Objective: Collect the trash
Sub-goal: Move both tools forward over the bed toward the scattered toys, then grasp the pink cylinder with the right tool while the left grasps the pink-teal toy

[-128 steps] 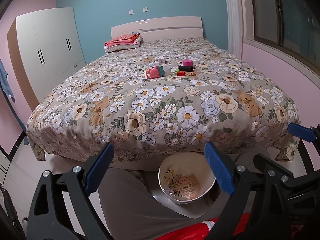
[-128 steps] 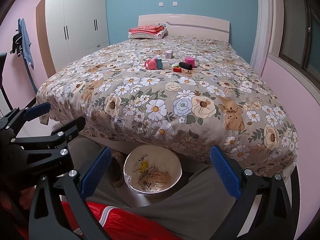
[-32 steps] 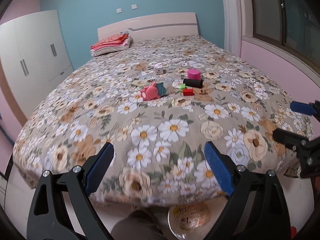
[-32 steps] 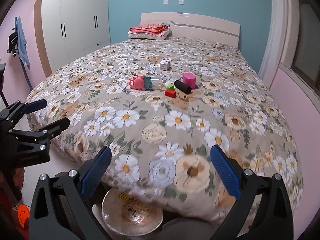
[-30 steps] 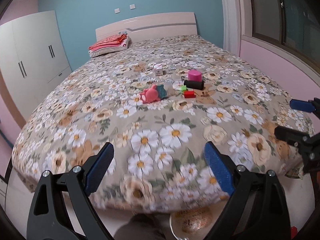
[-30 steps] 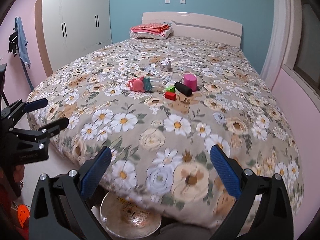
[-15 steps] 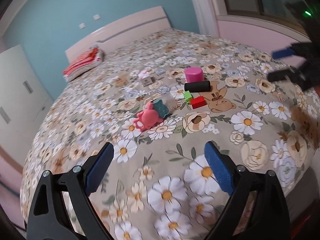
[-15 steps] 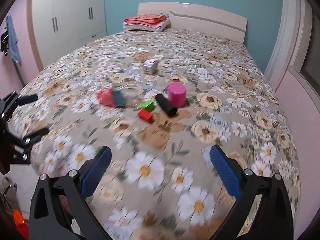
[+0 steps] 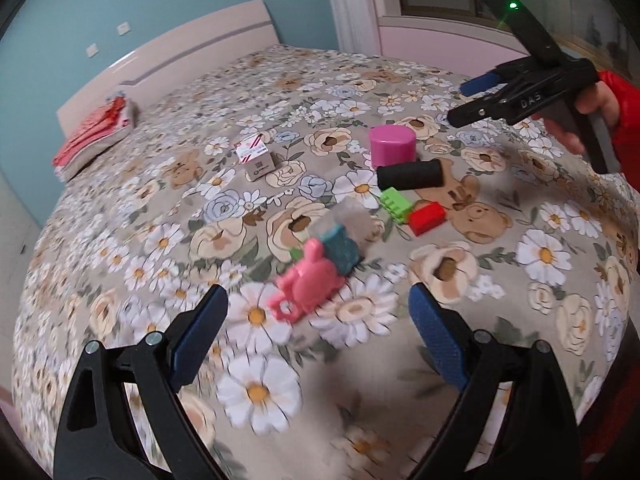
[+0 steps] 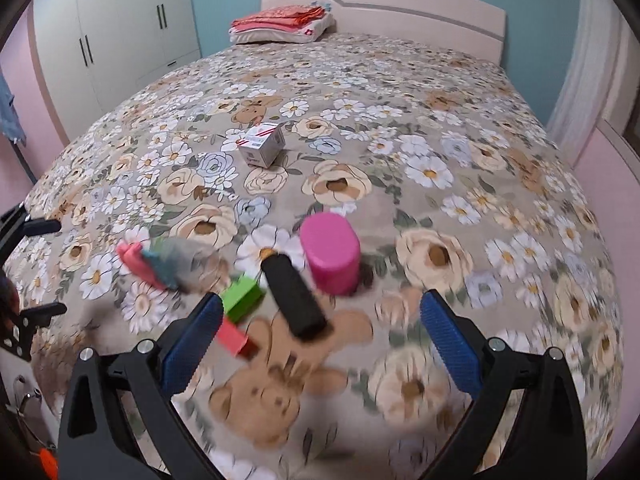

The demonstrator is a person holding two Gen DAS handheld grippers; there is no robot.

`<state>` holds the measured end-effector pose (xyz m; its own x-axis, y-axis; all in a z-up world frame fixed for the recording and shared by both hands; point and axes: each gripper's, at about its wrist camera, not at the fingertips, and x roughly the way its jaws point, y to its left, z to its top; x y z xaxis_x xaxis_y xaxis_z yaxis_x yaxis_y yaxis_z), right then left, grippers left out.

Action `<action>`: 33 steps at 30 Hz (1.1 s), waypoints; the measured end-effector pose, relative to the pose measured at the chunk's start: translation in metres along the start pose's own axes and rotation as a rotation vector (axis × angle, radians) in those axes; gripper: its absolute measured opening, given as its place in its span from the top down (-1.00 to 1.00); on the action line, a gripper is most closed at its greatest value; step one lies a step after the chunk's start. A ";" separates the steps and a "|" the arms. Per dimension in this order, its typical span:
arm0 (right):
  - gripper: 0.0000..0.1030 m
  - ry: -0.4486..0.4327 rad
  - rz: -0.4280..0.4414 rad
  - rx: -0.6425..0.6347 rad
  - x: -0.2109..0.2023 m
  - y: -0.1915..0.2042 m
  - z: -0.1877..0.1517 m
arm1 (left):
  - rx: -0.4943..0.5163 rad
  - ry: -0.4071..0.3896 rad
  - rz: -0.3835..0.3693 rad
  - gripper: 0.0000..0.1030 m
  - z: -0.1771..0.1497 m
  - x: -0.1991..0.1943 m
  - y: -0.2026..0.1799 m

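**Two grippers are coming down over the small things on the bed**

In the left wrist view the left gripper (image 9: 318, 330) is hanging with its jaws wide apart and nothing between them, and the pink toy (image 9: 306, 286) is lying just above the gap, in the lower middle of the frame. A teal piece (image 9: 340, 250) is touching the toy from behind, with something pale and blurred beside it. In the right wrist view the right gripper (image 10: 322, 336) is also wide open and empty, and the black roll (image 10: 294, 298) is lying between its fingers, pointing up the frame toward the pink cup (image 10: 330, 252).

The things to collect are lying in one loose group in the middle of the bed (image 10: 440, 92): a green block (image 10: 242, 298) and a red block (image 10: 236, 338) at the lower left near the left finger, and a small white box (image 10: 262, 145) standing alone higher up. No bin is showing in either view.

To do this step well, I think each gripper should be taking one thing only — the black roll is very near the cup and the green block, so the fingers should be closing across its narrow width, not along its length. The cover is soft, so pressing down too deep may be catching cloth with the thing. The pictures are blurred by motion — slowing down before closing would be helping.
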<state>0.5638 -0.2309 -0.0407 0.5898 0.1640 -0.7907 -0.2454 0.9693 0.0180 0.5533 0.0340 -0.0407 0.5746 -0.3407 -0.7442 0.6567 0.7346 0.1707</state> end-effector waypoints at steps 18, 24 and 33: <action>-0.94 0.113 0.031 0.028 0.107 -0.022 0.028 | -0.036 0.066 -0.216 -0.52 -0.002 0.099 0.025; -0.55 0.124 0.050 0.052 0.116 -0.026 0.031 | -0.056 0.090 -0.246 -0.26 -0.005 0.109 0.025; -0.28 0.151 0.012 -0.011 0.133 -0.018 0.026 | -0.085 0.143 -0.278 0.07 -0.012 0.124 0.024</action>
<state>0.6670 -0.2219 -0.1300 0.4644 0.1450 -0.8737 -0.2608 0.9651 0.0215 0.6339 0.0163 -0.1369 0.3008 -0.4537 -0.8388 0.7323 0.6733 -0.1016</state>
